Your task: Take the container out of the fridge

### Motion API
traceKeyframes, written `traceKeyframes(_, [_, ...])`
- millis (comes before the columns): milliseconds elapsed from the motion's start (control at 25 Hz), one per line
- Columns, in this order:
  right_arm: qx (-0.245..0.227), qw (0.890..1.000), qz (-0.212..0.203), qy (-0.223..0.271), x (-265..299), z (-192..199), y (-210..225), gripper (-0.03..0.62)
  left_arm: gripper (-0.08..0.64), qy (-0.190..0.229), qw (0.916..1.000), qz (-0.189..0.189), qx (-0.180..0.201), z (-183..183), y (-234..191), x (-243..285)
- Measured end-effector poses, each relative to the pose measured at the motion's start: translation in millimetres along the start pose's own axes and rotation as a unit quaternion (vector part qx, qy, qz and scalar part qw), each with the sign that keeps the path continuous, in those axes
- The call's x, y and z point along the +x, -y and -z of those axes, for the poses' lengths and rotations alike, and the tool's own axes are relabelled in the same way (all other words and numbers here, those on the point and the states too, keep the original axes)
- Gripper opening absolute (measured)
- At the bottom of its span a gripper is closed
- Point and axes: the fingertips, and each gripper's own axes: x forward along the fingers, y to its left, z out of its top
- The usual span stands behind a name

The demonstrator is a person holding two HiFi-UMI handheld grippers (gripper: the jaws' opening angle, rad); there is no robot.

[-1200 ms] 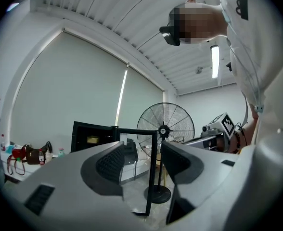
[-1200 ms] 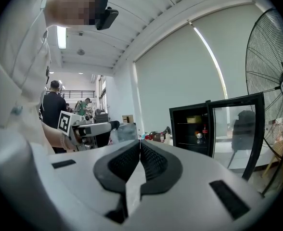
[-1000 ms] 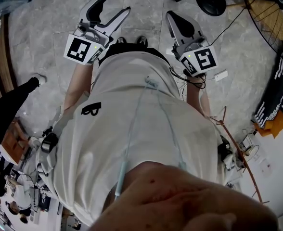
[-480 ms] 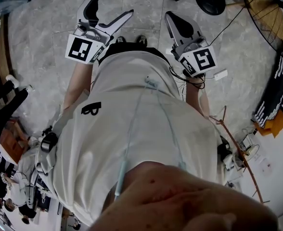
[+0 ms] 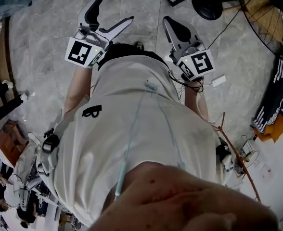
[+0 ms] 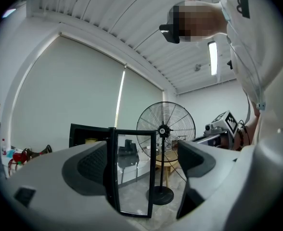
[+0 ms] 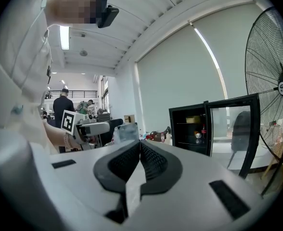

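Far across the room, the fridge (image 7: 172, 129) stands with its door (image 7: 233, 129) open — a yellowish container (image 7: 193, 120) on its top shelf, untouched. The left gripper (image 6: 141, 162) has just been opening, jaws wide, nothing between; the right gripper (image 7: 140, 160) has jaws pressed together, empty. Approach, grasp and withdrawal all remain.

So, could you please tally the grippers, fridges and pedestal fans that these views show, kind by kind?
Grippers: 2 (left gripper, jaws just opening with nothing between them; right gripper, shut)
Fridge: 1
Pedestal fan: 1
Total: 4
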Motion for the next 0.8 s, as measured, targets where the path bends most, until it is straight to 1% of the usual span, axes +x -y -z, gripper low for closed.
traceKeyframes(120, [0.006, 1.0, -0.003, -0.007, 1, 12, 9, 0.015, 0.445, 0.009, 0.9999, -0.007, -0.011, 6, 0, 2])
traceKeyframes(280, [0.006, 1.0, -0.012, -0.011, -2, 16, 17, 0.016, 0.445, 0.019, 0.9998, 0.004, 0.0, 1, 13, 22])
traceKeyframes(400, [0.007, 1.0, -0.008, -0.012, -4, 12, 34, 0.015, 0.445, 0.017, 0.9998, 0.01, 0.004, -6, 14, 41])
traceKeyframes(520, [0.014, 1.0, -0.001, 0.007, 3, 0, 50, 0.015, 0.443, 0.014, 0.9997, 0.015, 0.014, -12, 4, 52])
traceKeyframes(640, [0.01, 1.0, 0.001, 0.017, 13, -6, 63, 0.015, 0.443, 0.012, 0.9996, 0.02, 0.014, -11, -6, 60])
traceKeyframes(800, [0.003, 1.0, 0.003, 0.023, 44, -12, 88, 0.015, 0.443, 0.016, 0.9993, 0.026, 0.019, -6, -38, 83])
